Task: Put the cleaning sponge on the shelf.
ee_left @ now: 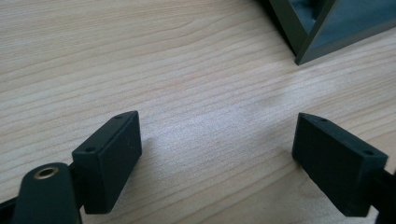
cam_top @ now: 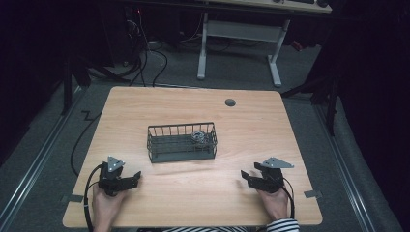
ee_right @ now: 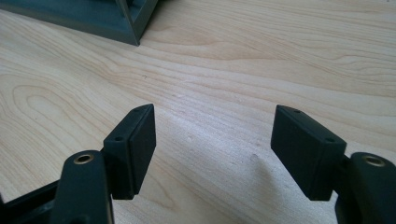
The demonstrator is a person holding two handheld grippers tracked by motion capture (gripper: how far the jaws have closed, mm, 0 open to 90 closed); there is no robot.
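High view: whole light-wood table (cam_top: 193, 193), with a dark wire basket (cam_top: 182, 142) sitting about mid-table, well apart from both grippers.
Basket contents: a small shiny clear thing (cam_top: 198, 136) at its right end, too small to make out what it is.
Basket axis: long side runs left to right across the table, open top facing up, right end tipped very slightly toward the far edge.
Left gripper (cam_top: 136, 180): near the front left edge, held in a hand (cam_top: 104, 205), pointing right and a bit toward the basket.
Right gripper (cam_top: 245, 178): near the front right edge, in the other hand (cam_top: 273, 203) with a striped sleeve (cam_top: 283, 225), pointing left.
Left gripper view: left gripper (ee_left: 217, 154) close over bare wood, jaws standing wide apart with nothing between them; a lower corner of the basket (ee_left: 327, 28) pokes in at top right.
Right gripper view: right gripper (ee_right: 212, 149) low over the wood grain, jaws spread apart and holding nothing; basket corner (ee_right: 112, 21) at top left.
Table extras: grey cable grommet (cam_top: 230, 102) near the far edge, seen from the high view.
Writing: no readable text anywhere.
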